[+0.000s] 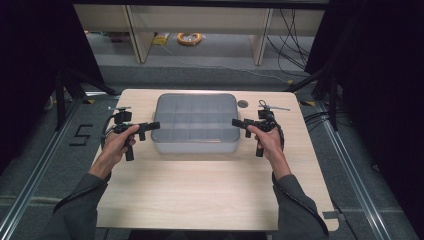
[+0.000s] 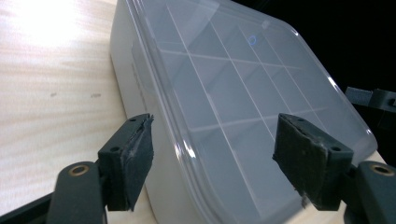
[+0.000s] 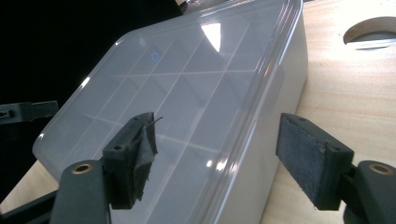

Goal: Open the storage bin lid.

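A translucent plastic box [image 1: 195, 123] with a clear lid and a grid of compartments sits in the middle of the wooden table [image 1: 210, 195]. My left gripper [image 1: 154, 125] is open at the box's left end, its jaws straddling the lid's edge [image 2: 187, 154]. At the right end my right gripper [image 1: 235, 122] is open in the same way, with the lid's rim [image 3: 243, 135] between its jaws. The compartments of the box [image 2: 233, 88] look empty through the lid [image 3: 177, 88]. Neither gripper presses on the box.
A round hole [image 1: 243, 104] is cut in the table behind the box's right corner, seen as a round hole [image 3: 373, 32] in the right gripper view. Beyond the table are shelf legs, cables and a yellow coil [image 1: 189, 38] on the floor. Black curtains flank both sides.
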The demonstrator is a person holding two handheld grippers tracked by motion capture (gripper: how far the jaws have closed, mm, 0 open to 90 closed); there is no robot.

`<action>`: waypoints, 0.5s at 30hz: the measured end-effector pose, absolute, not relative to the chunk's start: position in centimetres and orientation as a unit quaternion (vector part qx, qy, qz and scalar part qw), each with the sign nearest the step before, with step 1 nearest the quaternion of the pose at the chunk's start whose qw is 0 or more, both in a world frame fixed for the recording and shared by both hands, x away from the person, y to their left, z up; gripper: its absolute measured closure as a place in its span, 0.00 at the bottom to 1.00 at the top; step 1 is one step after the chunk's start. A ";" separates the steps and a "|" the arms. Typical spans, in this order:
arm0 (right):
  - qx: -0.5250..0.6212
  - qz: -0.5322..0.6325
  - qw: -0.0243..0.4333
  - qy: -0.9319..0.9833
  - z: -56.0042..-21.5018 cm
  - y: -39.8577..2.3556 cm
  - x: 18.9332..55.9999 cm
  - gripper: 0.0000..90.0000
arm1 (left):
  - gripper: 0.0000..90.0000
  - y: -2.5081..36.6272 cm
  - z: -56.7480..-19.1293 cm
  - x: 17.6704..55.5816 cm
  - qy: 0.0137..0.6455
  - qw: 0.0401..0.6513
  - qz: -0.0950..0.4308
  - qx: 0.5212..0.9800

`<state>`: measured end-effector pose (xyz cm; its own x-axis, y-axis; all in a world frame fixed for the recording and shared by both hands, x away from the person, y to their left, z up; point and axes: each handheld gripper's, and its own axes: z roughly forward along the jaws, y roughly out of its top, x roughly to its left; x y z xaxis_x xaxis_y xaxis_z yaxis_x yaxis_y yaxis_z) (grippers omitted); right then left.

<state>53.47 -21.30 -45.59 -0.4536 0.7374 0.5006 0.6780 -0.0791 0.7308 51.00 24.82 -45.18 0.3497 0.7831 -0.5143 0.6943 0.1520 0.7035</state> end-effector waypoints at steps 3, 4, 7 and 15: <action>0.519 0.512 0.034 0.683 -45.8 -21.1 54.2 0.35 | 0.33 24.8 -45.2 51.9 0.581 0.505 0.053 0.636; 0.521 0.511 0.036 0.683 -45.8 -21.1 54.4 0.36 | 0.35 24.9 -45.2 52.2 0.583 0.504 0.055 0.635; 0.525 0.512 0.031 0.679 -45.8 -20.9 54.7 0.36 | 0.35 24.8 -45.3 53.0 0.587 0.502 0.049 0.633; 0.559 0.500 0.010 0.661 -45.8 -20.8 55.0 0.38 | 0.36 24.8 -46.2 54.2 0.592 0.501 0.038 0.630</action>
